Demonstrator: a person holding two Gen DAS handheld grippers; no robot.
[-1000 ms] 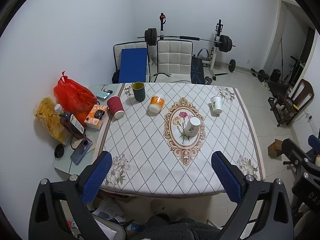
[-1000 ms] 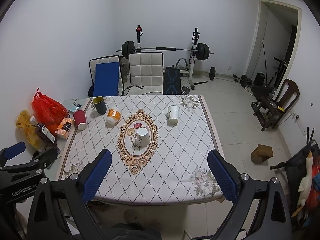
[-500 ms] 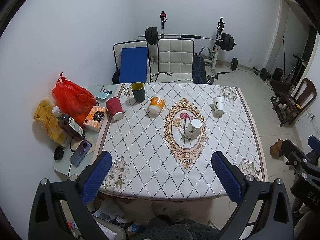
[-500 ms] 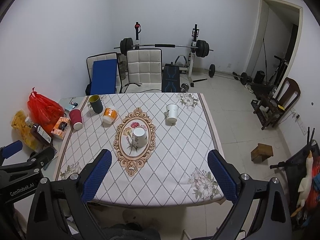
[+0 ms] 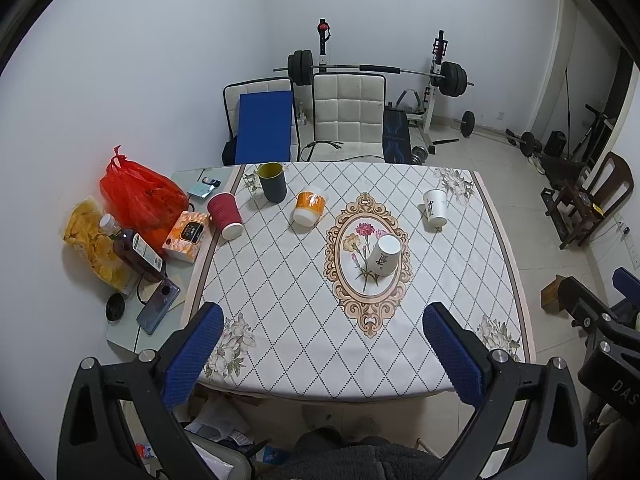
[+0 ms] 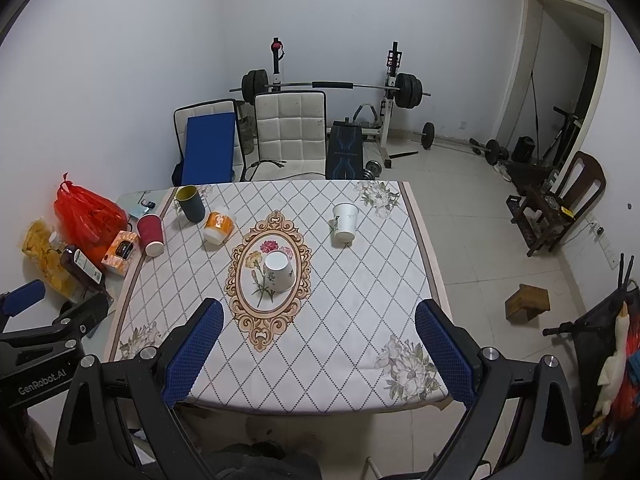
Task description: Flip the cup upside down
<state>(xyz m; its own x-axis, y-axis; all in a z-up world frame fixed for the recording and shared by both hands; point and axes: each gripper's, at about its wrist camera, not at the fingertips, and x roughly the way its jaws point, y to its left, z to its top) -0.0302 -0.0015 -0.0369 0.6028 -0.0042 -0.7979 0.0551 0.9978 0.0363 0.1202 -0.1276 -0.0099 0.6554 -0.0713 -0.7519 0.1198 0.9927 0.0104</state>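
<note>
Left gripper [image 5: 320, 354] and right gripper [image 6: 318, 354] are both hanging wide open and holding nothing, at the near edge of the table [image 5: 280, 320], with bare cloth lying between them and the cups. A white cup [image 5: 384, 255] is sitting base-up on the oval flower medallion [image 5: 366, 304]; behind the medallion, an orange cup [image 5: 310, 207], a red cup [image 5: 225, 215] and another white cup [image 5: 435, 208] are also sitting inverted. A dark cup [image 5: 273, 182] is standing upright, its contents not visible.

Home room: clothed table [image 5: 280, 280], barbell rack [image 5: 380, 72], chairs [image 5: 348, 116].
</note>
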